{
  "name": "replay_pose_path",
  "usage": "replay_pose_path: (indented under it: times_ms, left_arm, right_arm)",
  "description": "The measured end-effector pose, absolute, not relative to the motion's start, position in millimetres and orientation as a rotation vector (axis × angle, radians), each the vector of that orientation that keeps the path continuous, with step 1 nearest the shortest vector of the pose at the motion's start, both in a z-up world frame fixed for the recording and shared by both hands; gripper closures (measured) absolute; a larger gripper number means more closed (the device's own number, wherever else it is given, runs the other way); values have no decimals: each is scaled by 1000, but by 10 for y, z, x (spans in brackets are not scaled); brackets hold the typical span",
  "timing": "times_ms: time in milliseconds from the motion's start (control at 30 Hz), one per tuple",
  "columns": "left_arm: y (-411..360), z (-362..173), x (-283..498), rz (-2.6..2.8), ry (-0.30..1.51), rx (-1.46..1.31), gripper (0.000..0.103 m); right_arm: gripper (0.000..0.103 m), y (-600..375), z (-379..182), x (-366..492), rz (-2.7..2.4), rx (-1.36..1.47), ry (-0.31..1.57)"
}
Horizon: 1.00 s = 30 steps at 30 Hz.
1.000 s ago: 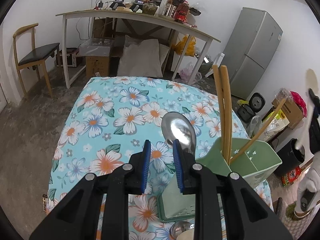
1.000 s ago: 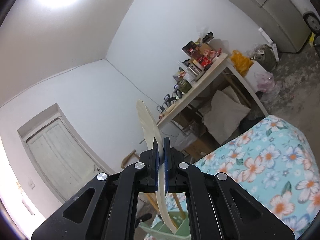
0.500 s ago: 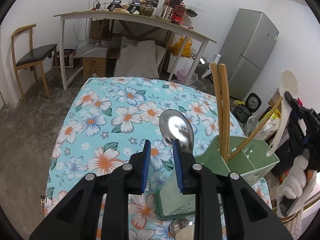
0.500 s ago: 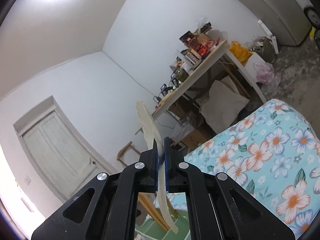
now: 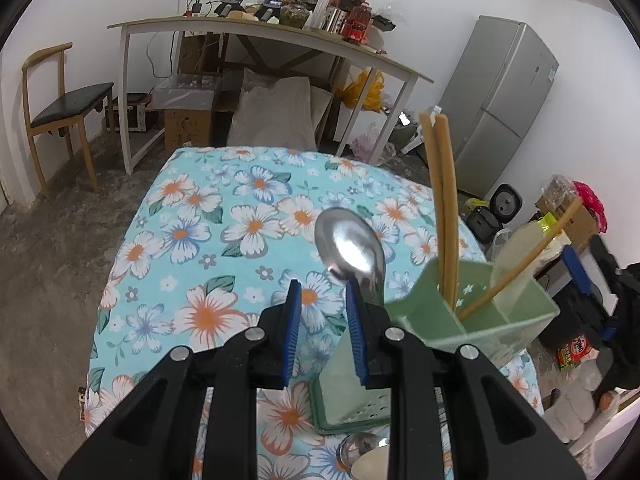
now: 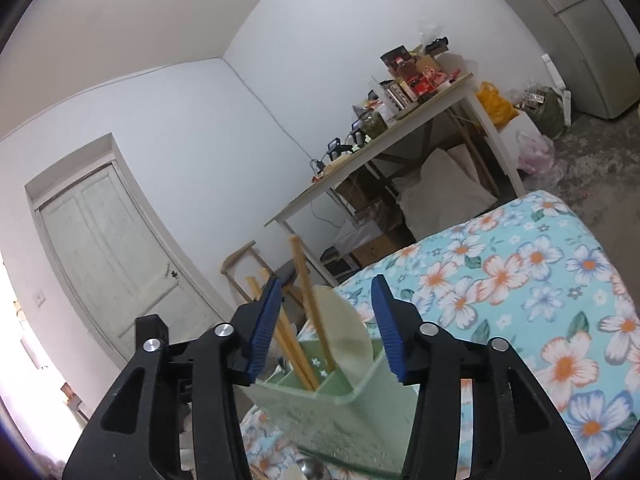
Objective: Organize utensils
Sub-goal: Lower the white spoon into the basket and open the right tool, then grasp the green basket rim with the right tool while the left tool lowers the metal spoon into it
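The right gripper [image 6: 324, 320] is opening its fingers above the green holder [image 6: 340, 404], releasing the pale spatula [image 6: 344, 336]; the left gripper [image 5: 320, 328], fingers parted and empty beside the holder, risks tipping it.

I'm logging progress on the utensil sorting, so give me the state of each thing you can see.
Green utensil caddy: upright on the floral tablecloth.
Chopsticks: standing in the caddy.
Cream rice paddle: in the caddy, released.
Metal spoon: standing in the caddy.
Right hand-held gripper: jaws just opened.
Left hand-held gripper: open, empty.
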<state>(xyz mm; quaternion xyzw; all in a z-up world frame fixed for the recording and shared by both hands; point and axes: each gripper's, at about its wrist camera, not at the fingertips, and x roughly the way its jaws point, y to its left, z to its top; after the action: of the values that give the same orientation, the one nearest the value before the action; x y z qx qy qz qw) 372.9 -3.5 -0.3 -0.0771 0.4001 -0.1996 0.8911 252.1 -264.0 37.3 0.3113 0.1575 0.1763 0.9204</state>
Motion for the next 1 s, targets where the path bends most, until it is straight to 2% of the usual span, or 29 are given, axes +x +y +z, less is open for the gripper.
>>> replay_pose_path:
  times_ms: [100,267,467,500,833,1000]
  left_arm:
    - [-50,-49,3736,-420,841,-174,81]
    - [-44,-94,3744,-428,854,-193,81]
    - [-2,-137,3752,-443,868,-224,82]
    - [-5,-148,3753,-446,872,-227,82]
    - [78,-288,3795,-486,932,-326,82]
    - [157,-378,3824,-489,958,-451,86]
  right_arm:
    - [56,-2740,367,2561,331,644,396]
    - [56,-2899,184,2902,390,740,651]
    - [66,-2909,-21,3056,457,812,842]
    - [70,-2911,-30,3049,465,816,862]
    - [84,-2923,11,3172,514,844,1030]
    - [85,-2911,-25,3207,542,891,1056]
